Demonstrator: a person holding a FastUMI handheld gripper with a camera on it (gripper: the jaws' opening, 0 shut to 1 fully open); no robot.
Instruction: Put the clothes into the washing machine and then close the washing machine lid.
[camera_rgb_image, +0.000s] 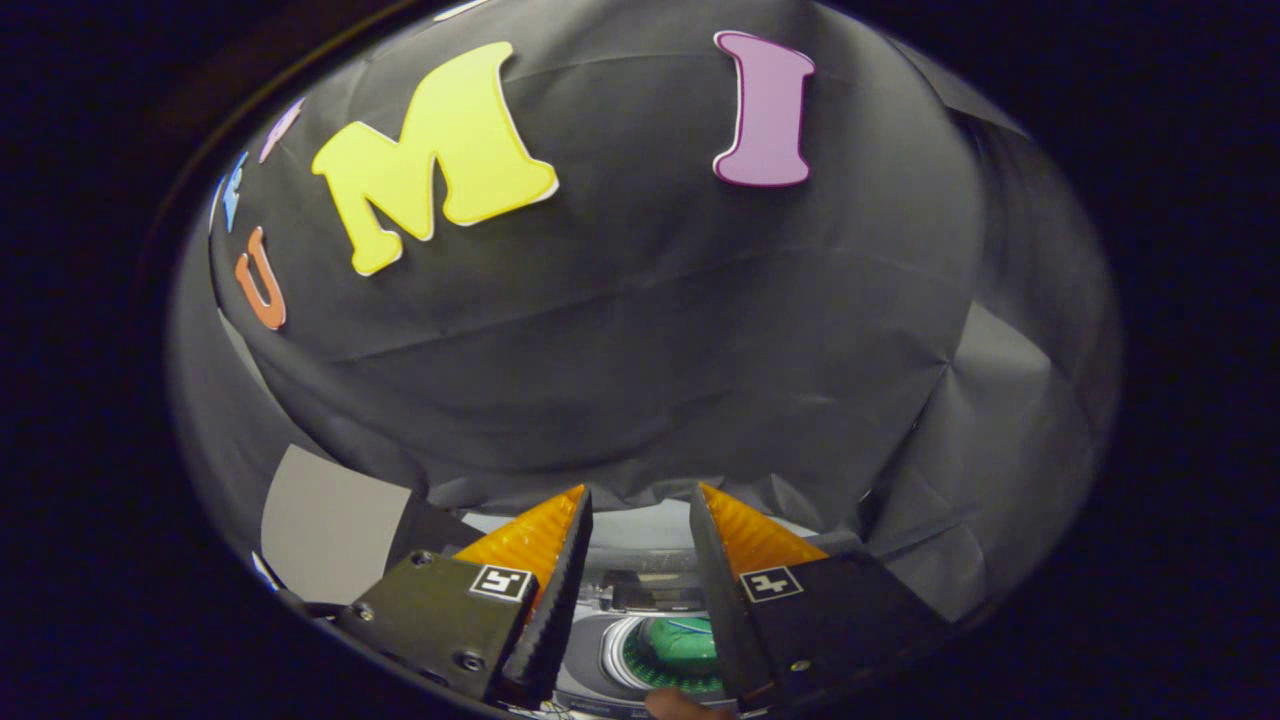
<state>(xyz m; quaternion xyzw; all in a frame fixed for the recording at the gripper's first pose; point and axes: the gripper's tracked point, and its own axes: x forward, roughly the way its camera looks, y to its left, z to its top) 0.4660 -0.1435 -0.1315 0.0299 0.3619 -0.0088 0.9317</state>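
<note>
A: Where does the job stand?

B: The claw (640, 510) is raised and pointing mostly at the booth's cloth wall. Its fingers stand parted with a clear gap, and nothing is held between them.

A: And the clothes?

B: Low down, in the gap between the fingers and below their tips, sits the washing machine (610, 650). Its round opening shows, and inside it lies something green (685, 640), which I take to be the clothes. So the loading part looks done, at least for that piece. Whether other garments wait elsewhere I cannot tell.

A: The lid?

B: The drum is visible from above, so I judge the lid is not yet shut. A dark flat panel (650, 595) lies just beyond the opening, toward the fingertips; it may be the lid or the control strip, I cannot say which.

A: Anything else near?

B: A fingertip of a person (675, 705) shows at the machine's near rim, between the finger bases. What remains, as I read it, is the closing of the lid.
</note>
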